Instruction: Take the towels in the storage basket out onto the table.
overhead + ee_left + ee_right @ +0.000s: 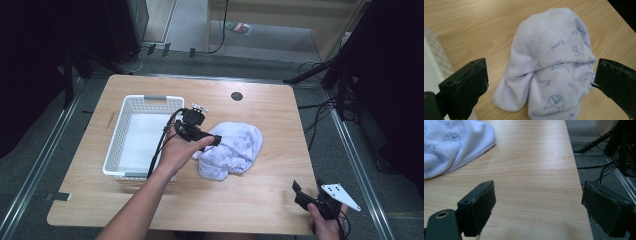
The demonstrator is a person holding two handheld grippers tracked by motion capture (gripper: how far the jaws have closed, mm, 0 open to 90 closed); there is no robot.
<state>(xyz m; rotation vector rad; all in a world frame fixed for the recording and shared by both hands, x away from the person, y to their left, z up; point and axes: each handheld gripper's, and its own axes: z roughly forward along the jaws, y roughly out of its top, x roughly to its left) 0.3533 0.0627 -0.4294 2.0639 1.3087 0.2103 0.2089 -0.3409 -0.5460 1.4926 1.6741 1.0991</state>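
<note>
1. Your left tool is wide open and hanging right at the near-left edge of the crumpled lavender cloth, so the step in hand looks like grabbing it. In the left gripper view the jaws straddle the cloth, one on each side of the bunched folds.
2. To do it well, drop straight down and close on the thick folded ridge in the middle, not on the thin loose hem. A single layer will probably just slip out or drag.
3. Get the jaw tips low, close to the table, before you squeeze, so you catch more than the top layer.
4. The cloth sits mid-table, just to the right of the white basket, touching nothing else as far as I can tell. Short hop if that's where it's headed.
5. Your right tool is open too, holding nothing, parked at the near right corner, well apart from the cloth.
</note>
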